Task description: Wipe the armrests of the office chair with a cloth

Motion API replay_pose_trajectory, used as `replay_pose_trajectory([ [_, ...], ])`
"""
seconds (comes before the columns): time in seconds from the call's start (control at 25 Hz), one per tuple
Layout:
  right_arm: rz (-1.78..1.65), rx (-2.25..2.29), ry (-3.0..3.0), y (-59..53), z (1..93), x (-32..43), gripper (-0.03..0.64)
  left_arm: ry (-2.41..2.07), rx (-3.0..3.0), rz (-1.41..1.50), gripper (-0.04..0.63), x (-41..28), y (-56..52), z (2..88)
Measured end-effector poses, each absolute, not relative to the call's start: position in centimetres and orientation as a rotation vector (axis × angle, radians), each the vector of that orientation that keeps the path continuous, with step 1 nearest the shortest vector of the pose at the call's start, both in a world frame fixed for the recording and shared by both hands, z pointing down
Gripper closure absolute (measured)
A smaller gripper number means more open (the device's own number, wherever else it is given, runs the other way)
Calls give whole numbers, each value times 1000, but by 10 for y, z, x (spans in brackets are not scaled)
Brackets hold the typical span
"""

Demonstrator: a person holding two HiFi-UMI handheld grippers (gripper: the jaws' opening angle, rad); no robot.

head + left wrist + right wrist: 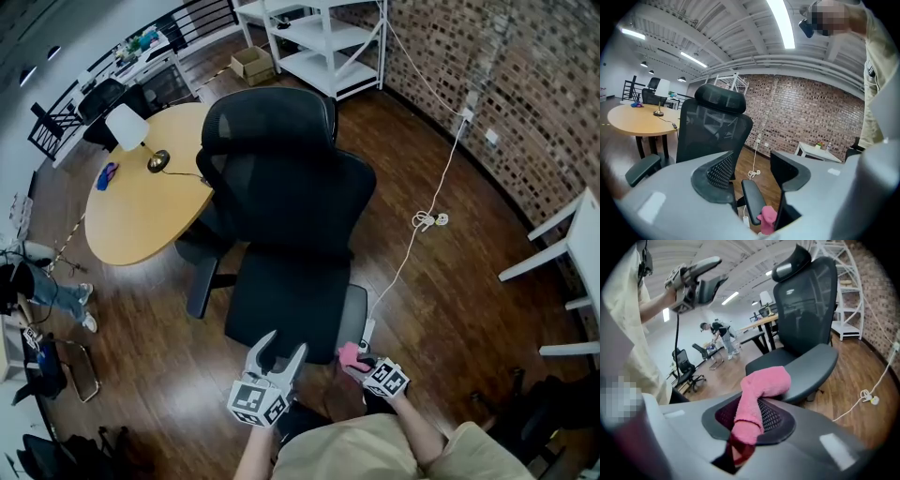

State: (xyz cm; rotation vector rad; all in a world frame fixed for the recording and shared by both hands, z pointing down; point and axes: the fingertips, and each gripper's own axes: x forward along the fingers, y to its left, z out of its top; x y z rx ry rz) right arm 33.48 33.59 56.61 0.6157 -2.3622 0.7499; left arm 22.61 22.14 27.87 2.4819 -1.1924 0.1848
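Our right gripper [364,366] is clenched on the fluffy pink cloth [761,390], whose free end lies on the near end of the black padded armrest [353,314] at our right of the black mesh office chair [291,206]. Our left gripper [281,354] hangs released, with nothing between its jaws. We should press the cloth flat and draw it along the whole pad, edges too.
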Motion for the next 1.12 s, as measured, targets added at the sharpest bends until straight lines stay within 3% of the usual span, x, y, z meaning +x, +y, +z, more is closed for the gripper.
replay_pose_trajectory([
  [0.28, 511, 916, -2328, 150, 501, 371, 555, -1266, 2408, 162, 356, 191, 241, 286],
  [0.48, 339, 676, -1986, 71, 561, 355, 555, -1300, 2343, 102, 360, 159, 253, 300],
  [0.64, 427, 554, -1917, 90, 595, 328, 554, -1316, 2315, 108, 362, 142, 258, 316],
  [1.12, 509, 257, -2127, 269, 575, 253, 555, -1341, 2326, 66, 365, 142, 247, 299],
])
